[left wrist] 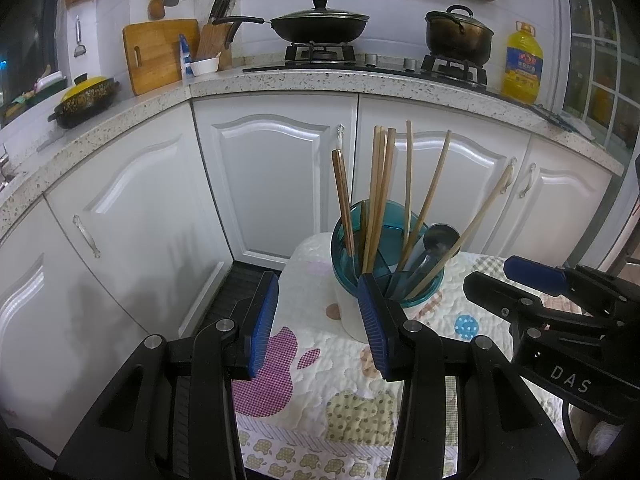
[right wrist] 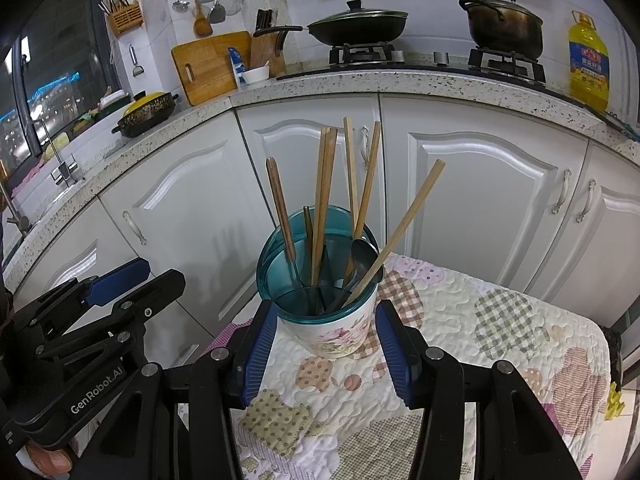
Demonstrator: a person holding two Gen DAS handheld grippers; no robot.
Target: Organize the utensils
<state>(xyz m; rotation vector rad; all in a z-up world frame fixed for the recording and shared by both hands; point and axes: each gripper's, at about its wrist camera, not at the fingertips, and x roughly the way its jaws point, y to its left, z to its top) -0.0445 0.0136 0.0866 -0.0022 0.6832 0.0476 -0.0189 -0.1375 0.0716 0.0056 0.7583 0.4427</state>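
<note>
A white floral utensil holder with a teal rim (right wrist: 328, 320) stands on a quilted patchwork cloth (right wrist: 460, 340). It holds several wooden chopsticks (right wrist: 324, 200) and a dark metal spoon (right wrist: 360, 256). My right gripper (right wrist: 326, 348) is open and empty, its blue pads on either side of the holder's base. My left gripper (left wrist: 318, 320) is open and empty, just left of the holder (left wrist: 384, 280), which stands behind its right finger. Chopsticks (left wrist: 380, 192) and the spoon (left wrist: 440, 236) also show in the left wrist view. Each gripper shows in the other's view.
White cabinets (left wrist: 272, 176) stand close behind the clothed surface. The speckled counter (left wrist: 300, 80) carries a stove with a wok (left wrist: 320, 24) and pot (left wrist: 458, 34), an oil bottle (left wrist: 522, 64), a cutting board (left wrist: 156, 54) and a yellow-lidded casserole (left wrist: 84, 98).
</note>
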